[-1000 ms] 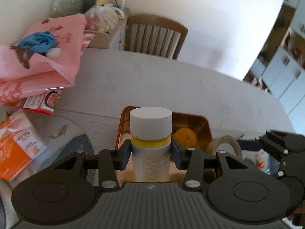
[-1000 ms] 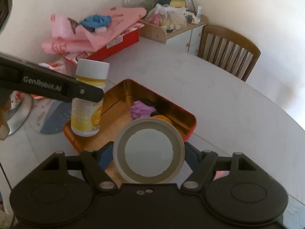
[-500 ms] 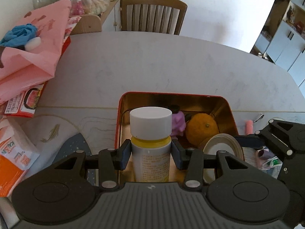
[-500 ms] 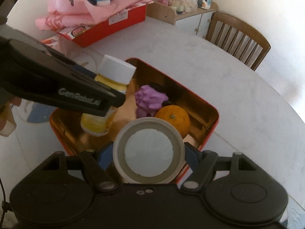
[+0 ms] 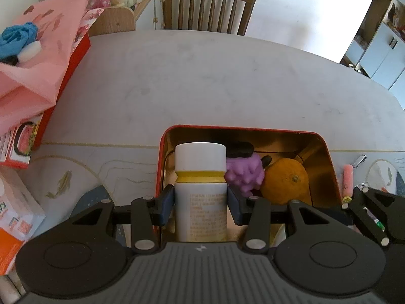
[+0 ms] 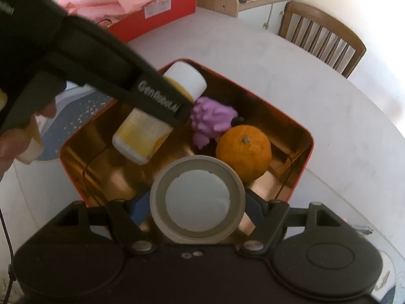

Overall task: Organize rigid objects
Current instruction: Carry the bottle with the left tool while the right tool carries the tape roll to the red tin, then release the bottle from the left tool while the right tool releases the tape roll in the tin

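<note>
While I hold both tools low over the desk (image 5: 227, 81), my left tongs (image 5: 201, 204) grip a bottle (image 5: 201, 200) on either side of its white body, just under the yellow band and white cap; in the right view the same bottle (image 6: 154, 119) hangs tilted inside the tin (image 6: 305, 149), its base above the gold floor, and I cannot tell whether it touches. My right tongs (image 6: 197, 204) clasp a round grey lid (image 6: 197, 200) with a white centre, face up, over the near edge of the tin. From the left camera I see the tin (image 5: 326, 157), red outside and gold within, sitting on the desk directly ahead. Just beyond the bottle lies a purple knobbly toy (image 5: 244, 173), touching an orange (image 5: 284, 182) on its right; a dark object behind them is too hidden to name. To the right of the tin, on the desk, rests a small pink stick (image 5: 346, 179). Further left sits a red box (image 5: 63, 81) draped in pink paper (image 5: 43, 55), with a blue cloth (image 5: 17, 38) on top. At the far edge stands a wooden chair (image 5: 208, 10).
</note>
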